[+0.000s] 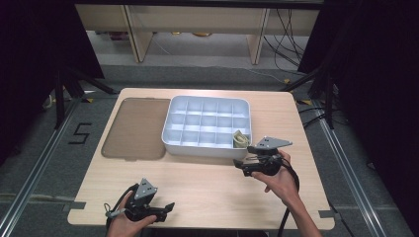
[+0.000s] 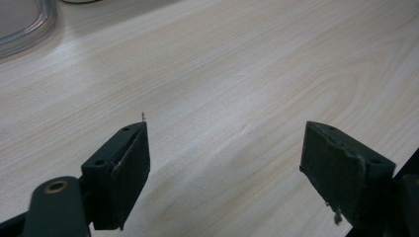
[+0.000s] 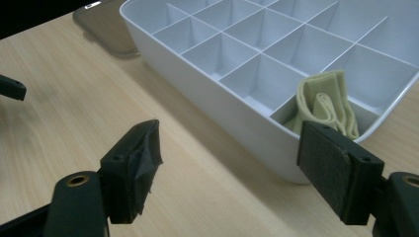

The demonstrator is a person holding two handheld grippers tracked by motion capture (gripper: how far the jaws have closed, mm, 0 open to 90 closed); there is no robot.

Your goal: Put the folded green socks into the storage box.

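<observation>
You are holding the right gripper (image 1: 245, 163) with jaws apart and empty, just near of the tray (image 1: 207, 146); the rolled cloth (image 1: 240, 138) is sitting in its near-right compartment. Back away level, keeping clear of the rim. The left gripper (image 1: 165, 208) is resting apart too.

Your left gripper (image 2: 225, 173) hangs over bare wooden tabletop (image 2: 237, 74), its jaws spread wide with nothing between them; a clear plastic lid's edge (image 2: 29, 27) lies far left.

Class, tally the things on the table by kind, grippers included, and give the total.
White divided tray: 1
Smoky clear lid: 1
Pale yellow-green rolled cloth: 1
Grippers: 2, left gripper and right gripper
Total: 5
</observation>
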